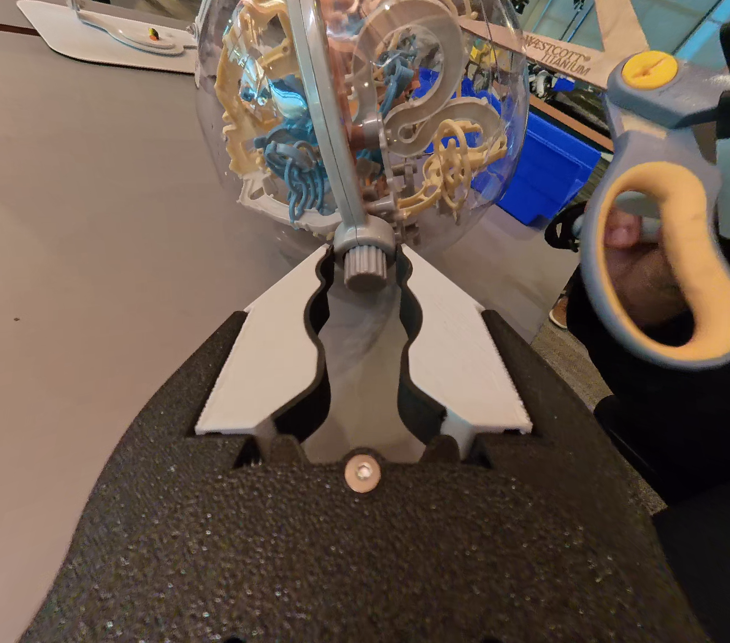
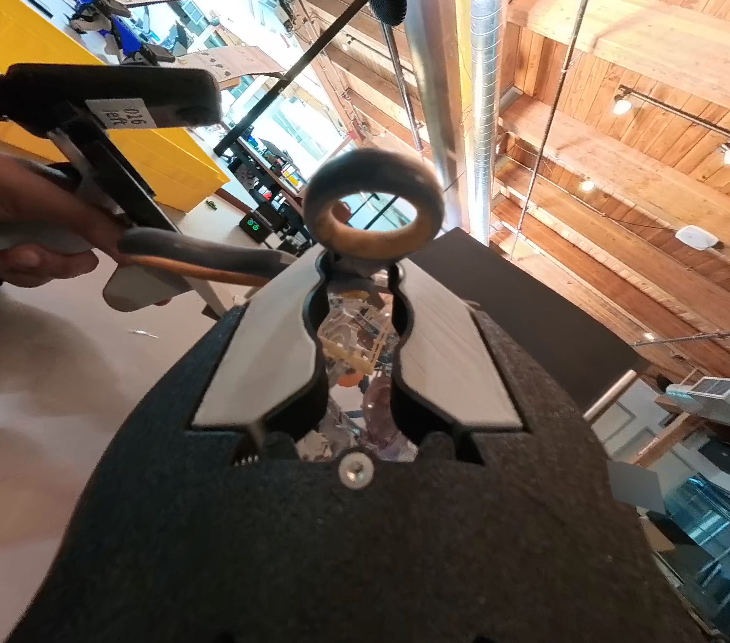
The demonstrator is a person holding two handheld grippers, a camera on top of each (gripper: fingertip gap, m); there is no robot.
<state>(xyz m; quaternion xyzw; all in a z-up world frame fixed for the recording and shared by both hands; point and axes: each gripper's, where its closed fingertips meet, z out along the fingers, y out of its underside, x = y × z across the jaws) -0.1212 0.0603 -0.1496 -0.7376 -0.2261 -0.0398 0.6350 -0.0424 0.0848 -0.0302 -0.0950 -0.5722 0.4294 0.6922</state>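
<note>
The left gripper sits at the centre of its own view with the white fingers narrowed to a small gap, their tips closed on the ribbed grey knob at the bottom of a clear plastic maze ball. The ball fills the upper middle of the frame, tipped slightly, with a grey seam band running top to bottom. Inside it lie cream, blue and grey tracks.

Under and left of the ball spreads the grey table, bare across the left half of the frame. At upper left a white stand base rests on it. The table's far edge cuts down the right side, and beyond it sits a blue bin on the floor; what it holds is hidden.

At the right edge, scissors with grey and yellow handles hang in the air, blades open and pointing up and left, one blade close behind the ball.

The right gripper in its blurred view pinches the scissors' handle just below a finger ring, seemingly with a firm hold. The ball shows between its fingers. A yellow bin stands at left.
</note>
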